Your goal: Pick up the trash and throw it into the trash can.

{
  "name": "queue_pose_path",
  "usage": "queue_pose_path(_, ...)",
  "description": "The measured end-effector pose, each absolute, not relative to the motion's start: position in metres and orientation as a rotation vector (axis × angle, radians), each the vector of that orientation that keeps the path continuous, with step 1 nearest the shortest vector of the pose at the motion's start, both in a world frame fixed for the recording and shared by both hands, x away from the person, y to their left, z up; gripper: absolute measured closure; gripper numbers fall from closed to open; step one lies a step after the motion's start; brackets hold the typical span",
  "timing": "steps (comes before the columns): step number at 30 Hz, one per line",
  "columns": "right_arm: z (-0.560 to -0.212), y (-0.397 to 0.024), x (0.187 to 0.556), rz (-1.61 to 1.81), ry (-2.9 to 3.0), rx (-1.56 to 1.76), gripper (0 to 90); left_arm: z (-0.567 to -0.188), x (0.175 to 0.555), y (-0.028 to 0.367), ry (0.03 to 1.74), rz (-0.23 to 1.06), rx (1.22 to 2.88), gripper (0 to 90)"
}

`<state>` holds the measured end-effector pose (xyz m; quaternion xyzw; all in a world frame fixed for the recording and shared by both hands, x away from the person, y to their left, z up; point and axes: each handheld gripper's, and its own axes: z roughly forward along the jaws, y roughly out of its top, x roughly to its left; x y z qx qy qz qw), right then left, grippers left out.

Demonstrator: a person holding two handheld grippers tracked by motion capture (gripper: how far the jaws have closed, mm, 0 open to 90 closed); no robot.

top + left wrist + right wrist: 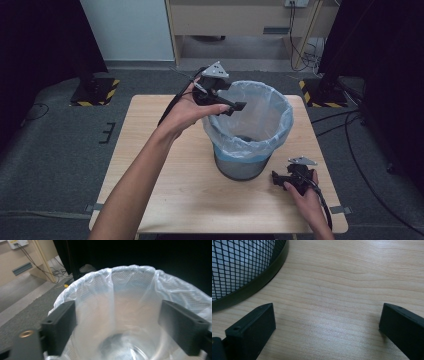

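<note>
A black mesh waste bin (243, 169) lined with a pale translucent bag (272, 125) stands on the wooden table (165, 170), right of centre. My left gripper (236, 106) hovers over the bin's left rim, pointing across the opening. In the left gripper view the left gripper (117, 312) is open, with nothing between its fingers (62, 322), and looks down into the bag (130, 302). My right gripper (276, 177) rests low on the table just right of the bin's base. In the right gripper view it (327, 315) is open over bare wood, the bin's mesh wall (242, 267) at upper left.
The table's left half and front strip are bare wood. Grey carpet surrounds the table. Black stands with yellow-striped bases (95, 90) sit at the far left and far right (320, 92). Cables (305, 55) run near a wooden cabinet (240, 20) at the back.
</note>
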<state>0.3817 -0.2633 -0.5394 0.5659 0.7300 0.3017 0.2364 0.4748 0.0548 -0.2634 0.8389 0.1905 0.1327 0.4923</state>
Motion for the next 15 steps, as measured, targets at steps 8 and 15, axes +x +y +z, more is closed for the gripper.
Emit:
queue_pose_path(8,-0.54,-0.263,0.382,0.828,2.003,1.548,0.6,-0.26,0.473,0.06,0.468,0.354,2.024,6.0)
queue_pose_path(15,-0.539,-0.263,0.381,0.829,2.002,1.55,0.6,-0.262,0.475,0.091,0.542,0.382,1.969,5.2)
